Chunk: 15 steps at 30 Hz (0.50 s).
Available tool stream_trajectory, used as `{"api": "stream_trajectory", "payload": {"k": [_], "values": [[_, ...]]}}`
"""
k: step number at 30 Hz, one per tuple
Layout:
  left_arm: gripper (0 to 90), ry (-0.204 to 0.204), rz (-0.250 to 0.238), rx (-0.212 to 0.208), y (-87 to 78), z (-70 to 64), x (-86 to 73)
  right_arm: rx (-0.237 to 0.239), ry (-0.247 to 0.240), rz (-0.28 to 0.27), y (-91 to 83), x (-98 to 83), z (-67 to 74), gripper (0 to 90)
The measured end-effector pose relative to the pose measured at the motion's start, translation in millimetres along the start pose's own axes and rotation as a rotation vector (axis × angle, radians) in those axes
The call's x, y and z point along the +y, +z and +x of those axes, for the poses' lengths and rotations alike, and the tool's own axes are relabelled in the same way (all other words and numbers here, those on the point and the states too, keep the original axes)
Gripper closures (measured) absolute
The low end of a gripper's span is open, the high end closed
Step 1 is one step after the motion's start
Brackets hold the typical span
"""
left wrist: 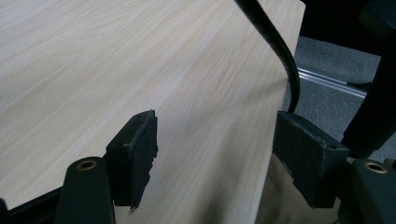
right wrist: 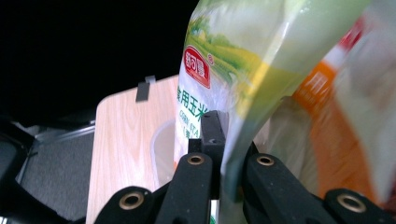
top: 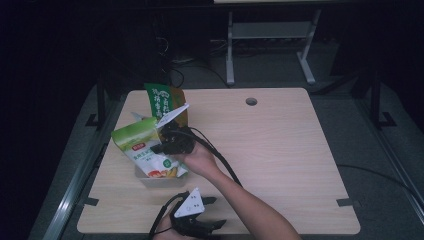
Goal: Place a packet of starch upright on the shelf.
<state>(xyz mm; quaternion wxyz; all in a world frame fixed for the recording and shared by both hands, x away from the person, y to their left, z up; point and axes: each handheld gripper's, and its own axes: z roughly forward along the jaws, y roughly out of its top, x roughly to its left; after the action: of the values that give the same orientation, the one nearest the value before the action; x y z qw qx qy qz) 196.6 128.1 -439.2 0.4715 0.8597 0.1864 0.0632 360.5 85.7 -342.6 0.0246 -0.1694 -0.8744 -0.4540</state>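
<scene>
A pale green and white food bag (top: 142,145) with a red logo hangs tilted above a clear plastic tub (top: 155,180) at the table's left. My right gripper (top: 159,146) is shut on the bag's side edge. In the right gripper view the bag (right wrist: 233,60) is pinched between the closed jaws of the right gripper (right wrist: 224,140), with the tub (right wrist: 161,149) below. My left gripper (top: 216,212) rests low near the table's front edge. In its own view the left gripper (left wrist: 215,149) stands open over bare wood with nothing between its pads.
A second bag (top: 162,102), dark green and orange, stands behind the held one and shows as an orange blur (right wrist: 336,116) in the right gripper view. The light wooden table (top: 275,150) has a cable hole (top: 251,101) at the back. A black cable (left wrist: 280,46) crosses the left gripper view.
</scene>
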Motion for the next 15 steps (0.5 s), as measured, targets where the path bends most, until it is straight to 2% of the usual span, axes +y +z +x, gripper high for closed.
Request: {"api": "stream_trajectory", "payload": {"k": [6, 7, 9, 15], "values": [[30.4, -0.001, -0.002, -0.002, 0.9, -0.9, -0.7, 0.012, -0.003, 0.031, 7.0, -11.2, -4.2, 88.4], [30.4, -0.002, -0.003, -0.002, 1.0, -0.8, -0.7, 0.017, 0.006, 0.031, 6.0, -10.4, -3.6, 87.8], [30.5, 0.006, 0.001, -0.002, 1.0, -0.3, -0.4, 0.023, -0.008, 0.051, 5.5, -8.0, -3.6, 86.2], [30.4, 0.003, -0.003, -0.005, 1.4, -1.1, -0.2, 0.053, -0.028, 0.126, 9.0, 6.6, -2.0, 72.8]]}}
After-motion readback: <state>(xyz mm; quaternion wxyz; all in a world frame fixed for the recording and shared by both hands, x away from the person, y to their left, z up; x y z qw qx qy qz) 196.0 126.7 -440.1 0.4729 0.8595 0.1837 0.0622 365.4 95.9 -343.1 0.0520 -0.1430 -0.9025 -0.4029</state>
